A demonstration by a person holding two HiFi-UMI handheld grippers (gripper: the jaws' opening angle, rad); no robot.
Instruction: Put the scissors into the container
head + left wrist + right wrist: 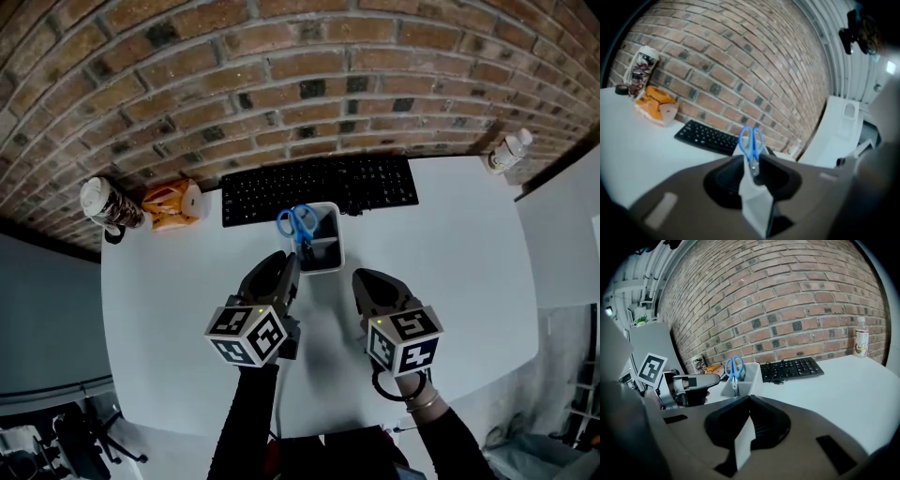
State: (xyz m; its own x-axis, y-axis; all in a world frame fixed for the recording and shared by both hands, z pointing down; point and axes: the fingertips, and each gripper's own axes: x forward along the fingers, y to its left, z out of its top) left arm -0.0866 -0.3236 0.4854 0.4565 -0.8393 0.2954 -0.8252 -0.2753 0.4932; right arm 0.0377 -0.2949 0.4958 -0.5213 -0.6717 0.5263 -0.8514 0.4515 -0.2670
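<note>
A black keyboard (319,187) is set at the rear of the white desk (469,272). The white container (324,266) is placed just before it, with blue scissors (297,223) stood inside, handles up. Left tongs (284,265) are held apart and empty near the container. Right tongs (368,281) are closed and empty.

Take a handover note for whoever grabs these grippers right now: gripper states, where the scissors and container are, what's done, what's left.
Left gripper: jaws open, nothing gripped, tips close to the container's near side.
Right gripper: jaws shut, empty, over the table right of the container.
Scissors: standing in the container, blue handles up.
Done: scissors are in.
Left: probably just pull both grippers clear.
</note>
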